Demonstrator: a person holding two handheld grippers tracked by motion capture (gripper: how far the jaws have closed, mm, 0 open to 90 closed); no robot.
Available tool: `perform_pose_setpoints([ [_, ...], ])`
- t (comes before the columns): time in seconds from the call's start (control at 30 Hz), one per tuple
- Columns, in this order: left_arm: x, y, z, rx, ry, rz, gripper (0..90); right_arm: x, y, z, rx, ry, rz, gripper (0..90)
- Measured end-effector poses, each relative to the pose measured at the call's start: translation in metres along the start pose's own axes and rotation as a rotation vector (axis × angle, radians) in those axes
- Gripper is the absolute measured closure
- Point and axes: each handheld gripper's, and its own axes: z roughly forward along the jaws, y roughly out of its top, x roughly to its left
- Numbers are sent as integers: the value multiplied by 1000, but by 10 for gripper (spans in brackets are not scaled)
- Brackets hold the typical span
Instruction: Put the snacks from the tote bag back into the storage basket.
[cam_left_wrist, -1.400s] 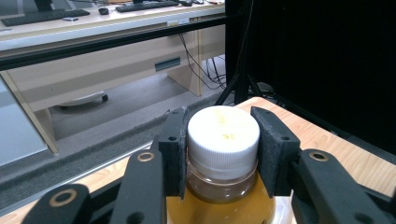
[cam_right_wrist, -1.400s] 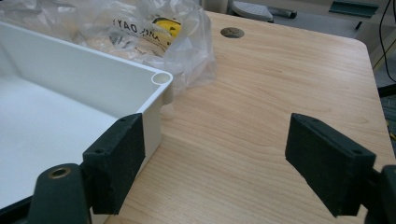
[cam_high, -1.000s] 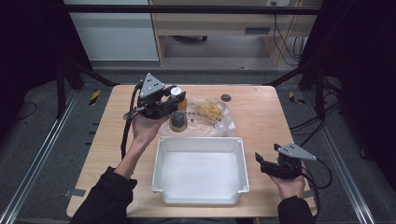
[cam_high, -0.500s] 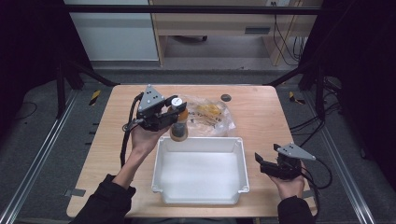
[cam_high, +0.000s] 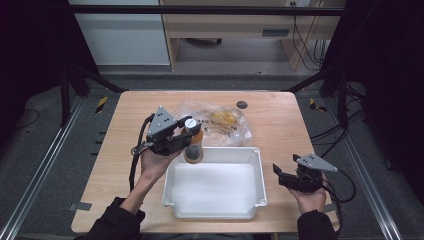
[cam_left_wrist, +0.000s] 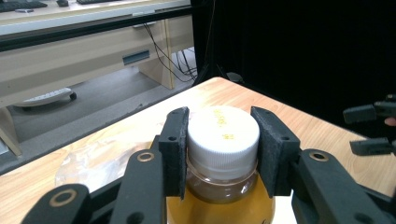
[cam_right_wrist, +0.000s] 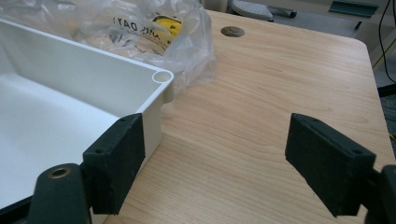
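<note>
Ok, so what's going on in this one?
A person works at a wooden table with a gripper in each hand. The left gripper is shut on the white cap of a bottle of amber liquid, holding it upright over the far left edge of a white bin. The right gripper is open beside the bin's right wall, holding nothing. A clear plastic bag lies behind the bin.

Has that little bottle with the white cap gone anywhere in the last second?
Yes. The bottle, clamped in the left claw, has come toward the person, from beside the plastic bag to the far rim of the white tub.
</note>
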Motion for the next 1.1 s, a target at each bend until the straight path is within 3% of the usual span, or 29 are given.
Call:
perform_pose_setpoints([
  [0.5, -13, -25, -9, 35, -11, 18, 587, 1, 0, 0, 2, 0, -2, 200],
  [1.1, -26, -57, -7, 69, -28, -10, 587, 0, -1, 0, 2, -1, 2, 201],
])
